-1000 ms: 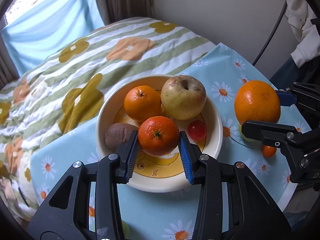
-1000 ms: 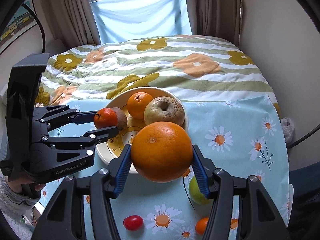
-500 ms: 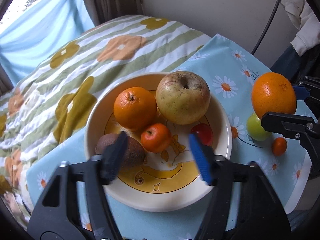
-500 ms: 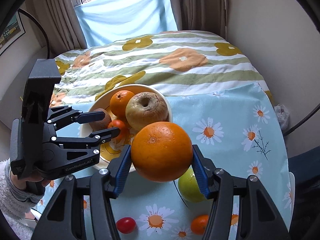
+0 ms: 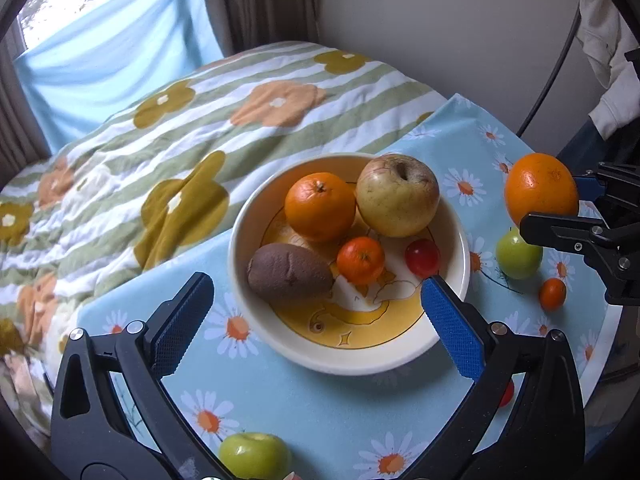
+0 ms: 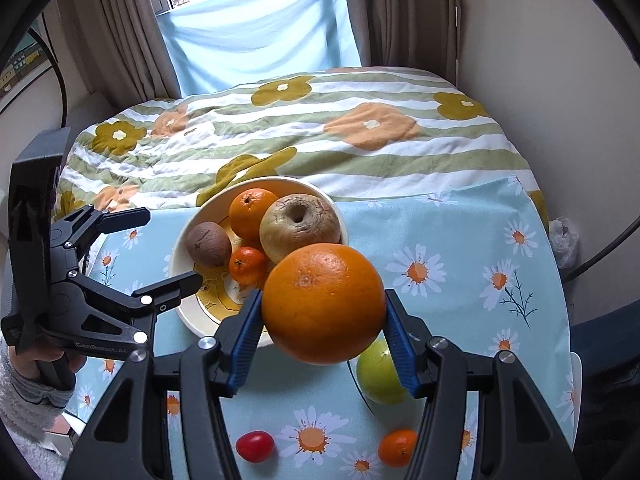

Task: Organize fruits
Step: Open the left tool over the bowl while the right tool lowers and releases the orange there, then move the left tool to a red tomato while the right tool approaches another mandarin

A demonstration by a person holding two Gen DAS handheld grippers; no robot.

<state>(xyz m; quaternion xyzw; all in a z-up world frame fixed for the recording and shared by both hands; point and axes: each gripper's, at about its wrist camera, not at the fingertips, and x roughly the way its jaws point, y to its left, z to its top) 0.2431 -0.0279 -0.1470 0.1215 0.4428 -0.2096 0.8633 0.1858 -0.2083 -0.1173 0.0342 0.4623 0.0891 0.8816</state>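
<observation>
A cream bowl (image 5: 256, 312) with a yellow inside holds an orange (image 5: 319, 207), a pale apple (image 5: 397, 196), a brown kiwi (image 5: 289, 271), a small mandarin (image 5: 360, 260) and a cherry tomato (image 5: 422, 257). My left gripper (image 5: 316, 316) is open and empty, just in front of the bowl; it also shows in the right wrist view (image 6: 160, 248). My right gripper (image 6: 322, 332) is shut on a large orange (image 6: 323, 302), held above the table right of the bowl (image 6: 180, 280).
On the daisy tablecloth (image 5: 280, 400) lie a green apple (image 5: 519, 255), a small mandarin (image 5: 552, 293), another green apple (image 5: 254, 456) near the front edge, and a cherry tomato (image 6: 255, 445). A striped floral blanket (image 5: 160, 128) lies behind. A wall stands to the right.
My left gripper let go of the small mandarin into the bowl, opened wide and pulled back. My right gripper kept hold of the large orange.
</observation>
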